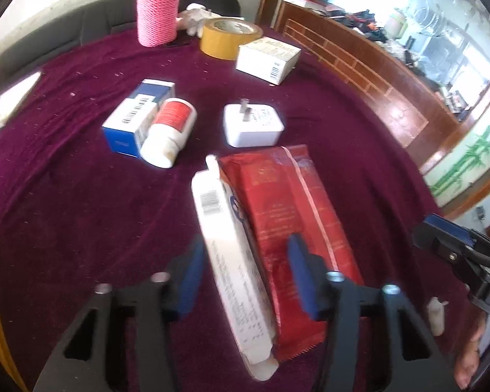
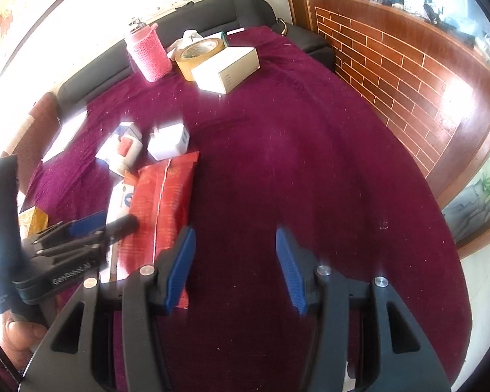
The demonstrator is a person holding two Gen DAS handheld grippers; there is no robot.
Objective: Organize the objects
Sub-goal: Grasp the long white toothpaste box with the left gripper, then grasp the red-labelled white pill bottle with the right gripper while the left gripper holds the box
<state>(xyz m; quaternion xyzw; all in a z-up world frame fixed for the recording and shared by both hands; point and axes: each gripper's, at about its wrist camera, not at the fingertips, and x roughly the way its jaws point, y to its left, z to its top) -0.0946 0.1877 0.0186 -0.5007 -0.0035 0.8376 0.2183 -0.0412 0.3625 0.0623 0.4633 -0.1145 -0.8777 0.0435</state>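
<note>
Your left claw (image 1: 241, 277) sits low over the maroon cloth-covered surface (image 1: 65, 212), straddling two things that lie side by side and touching: a long white cardboard box with a barcode (image 1: 232, 261) and a glossy red foil packet (image 1: 294, 222). The blue pads (image 1: 189, 277) stand on either side of the pair; the left one looks just clear of the box, and the right one lies over the packet, so whether they are pressing yet you cannot tell from here. Your right claw (image 2: 233, 271) hangs released over bare cloth to the right of the packet, nothing between its pads. Judging by looks, the box is light and stiff, but thin card will crush if you clench hard across its broad faces; take it across its narrow width near the middle. The foil packet is likely soft, slippery and crinkly, so it may slide or buckle under the pad; pinch it flat at a sealed edge instead. Further off lie a white pill bottle with a red label (image 1: 170, 130) against a blue and white carton (image 1: 134, 117), and a white plug adapter (image 1: 251, 124).
</note>
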